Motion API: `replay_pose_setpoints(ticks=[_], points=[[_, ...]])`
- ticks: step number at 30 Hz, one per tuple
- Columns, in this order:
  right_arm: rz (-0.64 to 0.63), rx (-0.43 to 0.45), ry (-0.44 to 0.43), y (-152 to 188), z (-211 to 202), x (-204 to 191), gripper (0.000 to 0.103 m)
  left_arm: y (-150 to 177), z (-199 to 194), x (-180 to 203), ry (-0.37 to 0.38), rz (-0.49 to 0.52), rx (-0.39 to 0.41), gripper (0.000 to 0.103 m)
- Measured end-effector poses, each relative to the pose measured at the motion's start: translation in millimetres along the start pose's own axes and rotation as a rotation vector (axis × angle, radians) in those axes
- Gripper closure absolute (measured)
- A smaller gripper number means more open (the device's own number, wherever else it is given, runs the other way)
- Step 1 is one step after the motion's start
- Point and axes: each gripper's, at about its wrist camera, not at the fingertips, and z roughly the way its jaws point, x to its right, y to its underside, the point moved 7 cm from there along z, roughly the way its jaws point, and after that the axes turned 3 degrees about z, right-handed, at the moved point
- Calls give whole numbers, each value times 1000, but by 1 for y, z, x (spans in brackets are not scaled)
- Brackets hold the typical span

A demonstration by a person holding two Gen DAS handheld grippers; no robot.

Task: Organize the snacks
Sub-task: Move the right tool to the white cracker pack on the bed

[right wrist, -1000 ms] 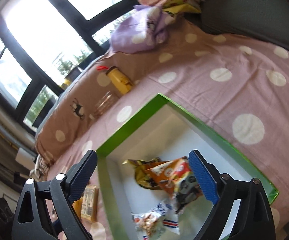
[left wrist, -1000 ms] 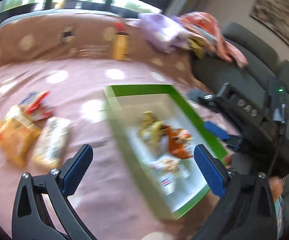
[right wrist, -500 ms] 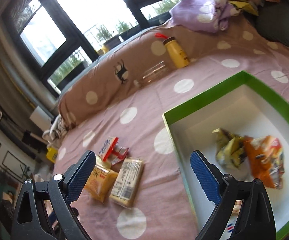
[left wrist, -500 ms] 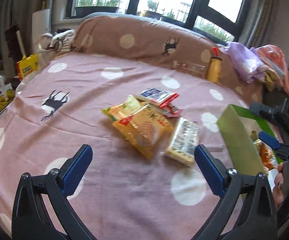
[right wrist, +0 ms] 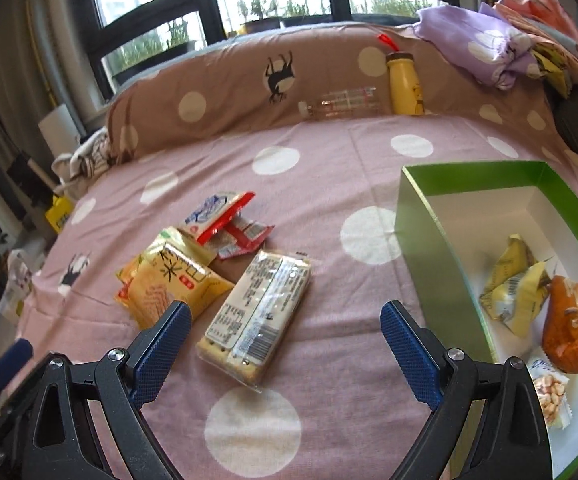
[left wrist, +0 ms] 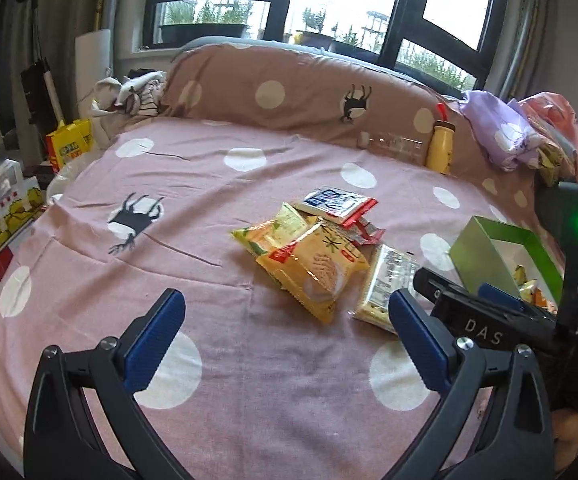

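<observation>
Loose snacks lie on the pink dotted bedspread: a clear cracker pack (right wrist: 259, 314) (left wrist: 387, 285), an orange-yellow bag (right wrist: 167, 282) (left wrist: 315, 266), a paler yellow bag (left wrist: 273, 232) under it, and a red-and-blue packet (right wrist: 221, 216) (left wrist: 335, 202). A green box (right wrist: 425, 276) (left wrist: 477, 252) at the right holds yellow packets (right wrist: 515, 280), an orange bag (right wrist: 569, 330) and a nut packet (right wrist: 551, 394). My right gripper (right wrist: 285, 344) is open and empty, just short of the cracker pack. My left gripper (left wrist: 285, 338) is open and empty, short of the pile. The right gripper's body (left wrist: 501, 332) shows at the left view's right edge.
A yellow bottle (right wrist: 405, 84) and a clear bottle (right wrist: 343, 102) lie against the brown cushion (right wrist: 229, 80) at the back. Purple and orange clothes (right wrist: 485, 44) are piled at the back right. Bags and boxes (left wrist: 13, 208) stand on the floor at the left.
Both grippers have swung left from over the green box to face the loose snack pile. The right gripper has come closer to the cracker pack. Both have stayed open and empty.
</observation>
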Motion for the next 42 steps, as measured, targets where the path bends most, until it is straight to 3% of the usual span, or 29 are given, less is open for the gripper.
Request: replay_pose_setpoints(ticks=[4, 11, 32, 40, 42], points=[[-2, -14, 18, 4, 5, -1, 8, 2, 2, -5, -6, -5, -16, 1], [16, -50, 8, 9, 15, -2, 8, -1, -4, -7, -46, 6, 29, 1], [68, -78, -34, 13, 21, -4, 8, 7, 9, -18, 9, -57, -97, 2], [99, -93, -104, 7, 15, -3, 8, 8, 13, -27, 59, -103, -150, 14], [114, -112, -128, 6, 16, -1, 8, 9, 15, -29, 59, -102, -164, 24]])
